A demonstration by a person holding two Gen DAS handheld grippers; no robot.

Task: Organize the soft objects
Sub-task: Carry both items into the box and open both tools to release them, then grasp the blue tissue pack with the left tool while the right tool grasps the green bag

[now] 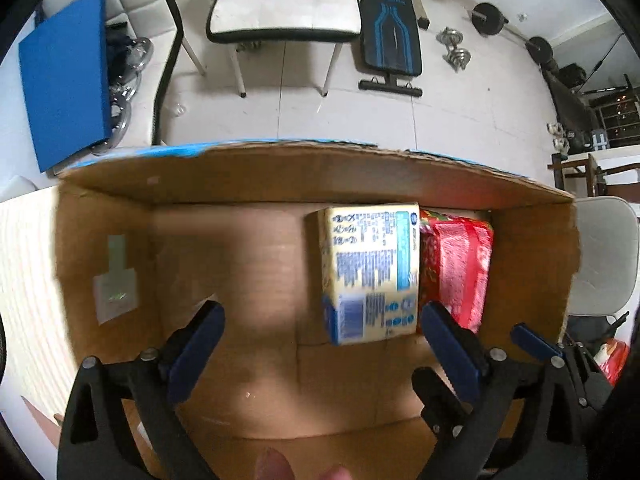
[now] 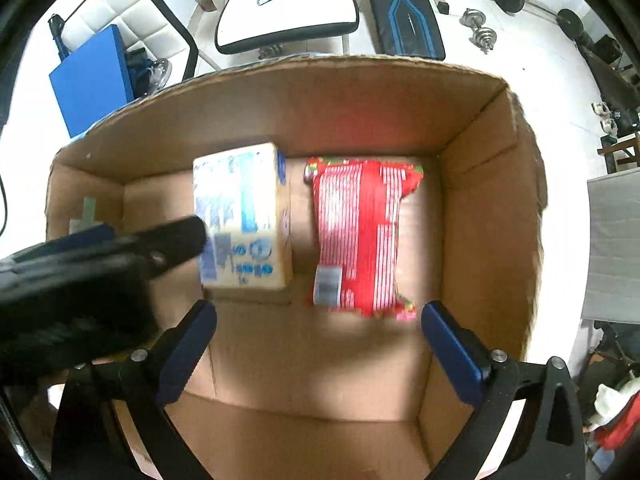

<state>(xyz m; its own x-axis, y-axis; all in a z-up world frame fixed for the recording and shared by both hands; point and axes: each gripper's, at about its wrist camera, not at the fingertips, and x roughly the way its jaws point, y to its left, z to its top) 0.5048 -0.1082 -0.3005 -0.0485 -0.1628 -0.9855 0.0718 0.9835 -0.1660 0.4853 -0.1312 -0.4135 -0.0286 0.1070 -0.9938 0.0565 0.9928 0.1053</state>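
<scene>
Both the left gripper (image 1: pixel 320 344) and the right gripper (image 2: pixel 316 344) are held wide apart and empty above the cardboard box (image 2: pixel 480 208). On its floor a yellow pack (image 2: pixel 244 220), probably tissues, and a red pack (image 2: pixel 360 236) are laid side by side, apparently to fill one end first.

A cardboard box (image 2: pixel 480 168) holds a yellow pack (image 2: pixel 244 224) beside a red pack (image 2: pixel 360 236).
</scene>
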